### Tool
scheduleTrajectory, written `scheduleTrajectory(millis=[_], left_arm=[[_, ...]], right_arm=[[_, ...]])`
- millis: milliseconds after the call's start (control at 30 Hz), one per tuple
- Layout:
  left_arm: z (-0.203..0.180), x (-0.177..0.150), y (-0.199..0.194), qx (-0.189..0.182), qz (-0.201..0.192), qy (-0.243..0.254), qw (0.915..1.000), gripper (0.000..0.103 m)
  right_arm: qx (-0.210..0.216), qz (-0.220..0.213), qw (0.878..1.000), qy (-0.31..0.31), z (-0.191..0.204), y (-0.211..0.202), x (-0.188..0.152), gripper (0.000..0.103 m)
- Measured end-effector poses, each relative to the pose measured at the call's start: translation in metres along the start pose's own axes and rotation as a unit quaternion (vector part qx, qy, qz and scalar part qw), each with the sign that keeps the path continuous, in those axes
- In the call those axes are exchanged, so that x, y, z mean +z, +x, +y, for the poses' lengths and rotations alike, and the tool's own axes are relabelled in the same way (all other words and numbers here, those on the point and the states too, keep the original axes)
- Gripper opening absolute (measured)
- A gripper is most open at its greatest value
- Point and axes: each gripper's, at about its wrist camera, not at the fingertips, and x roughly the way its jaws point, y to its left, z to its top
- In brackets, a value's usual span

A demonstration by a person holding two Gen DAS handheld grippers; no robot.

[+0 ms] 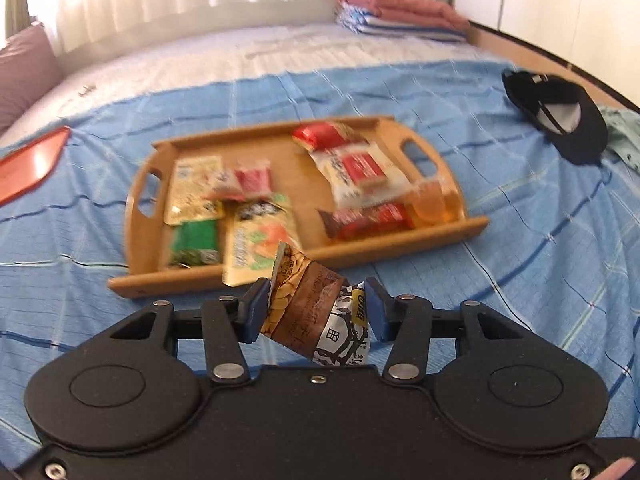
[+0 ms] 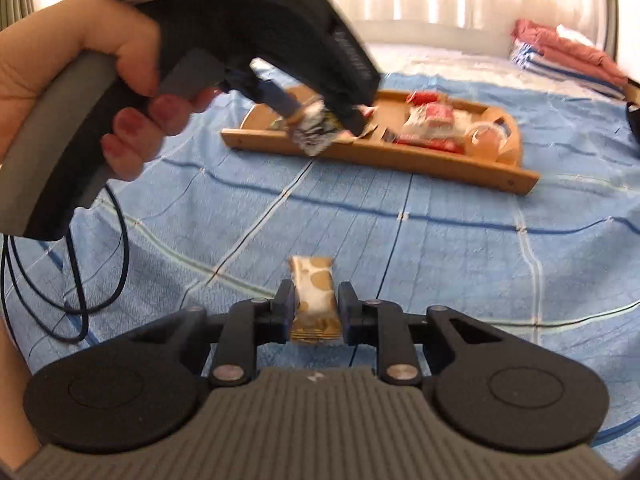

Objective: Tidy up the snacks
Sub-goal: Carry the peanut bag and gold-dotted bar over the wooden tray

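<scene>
A wooden tray lies on the blue bed cover and holds several snack packs, red, green and yellow. It also shows in the right wrist view. My left gripper is shut on a brown and white snack pack, held above the bed just in front of the tray's near edge. The same gripper and pack show in the right wrist view. My right gripper is shut on a small white and gold snack bar, above the bed, well short of the tray.
A black cap lies right of the tray. A red flat object lies at the left. Folded blankets are stacked at the bed's far end. Black cables hang from the left gripper's handle.
</scene>
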Motion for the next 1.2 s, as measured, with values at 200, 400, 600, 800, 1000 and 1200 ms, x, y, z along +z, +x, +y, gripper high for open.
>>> scheduleTrajectory(millis=[200, 400, 600, 800, 1000, 1200], left_arm=[[0.017, -0.003, -0.015, 0.012, -0.017, -0.01, 0.9997, 0.048], [0.032, -0.012, -0.028, 0.009, -0.027, -0.015, 0.9995, 0.048], [0.042, -0.022, -0.036, 0.01, -0.039, -0.007, 0.9992, 0.048], [0.051, -0.023, -0.036, 0.004, -0.041, -0.02, 0.999, 0.048], [0.054, -0.023, -0.035, 0.004, -0.04, -0.023, 0.9989, 0.048], [0.053, -0.023, -0.033, 0.001, -0.038, -0.021, 0.999, 0.048]], right_arm=[[-0.013, -0.029, 0.999, 0.025, -0.007, -0.012, 0.024, 0.009], [-0.027, -0.042, 0.998, 0.026, -0.015, -0.02, 0.044, 0.012], [0.001, -0.007, 1.0, -0.014, -0.012, -0.013, 0.031, 0.063], [-0.015, 0.045, 0.997, -0.055, -0.005, 0.009, 0.006, 0.078], [-0.007, 0.049, 0.998, -0.045, -0.002, 0.012, 0.002, 0.038], [-0.018, 0.005, 1.0, -0.009, -0.003, 0.005, 0.011, 0.027]])
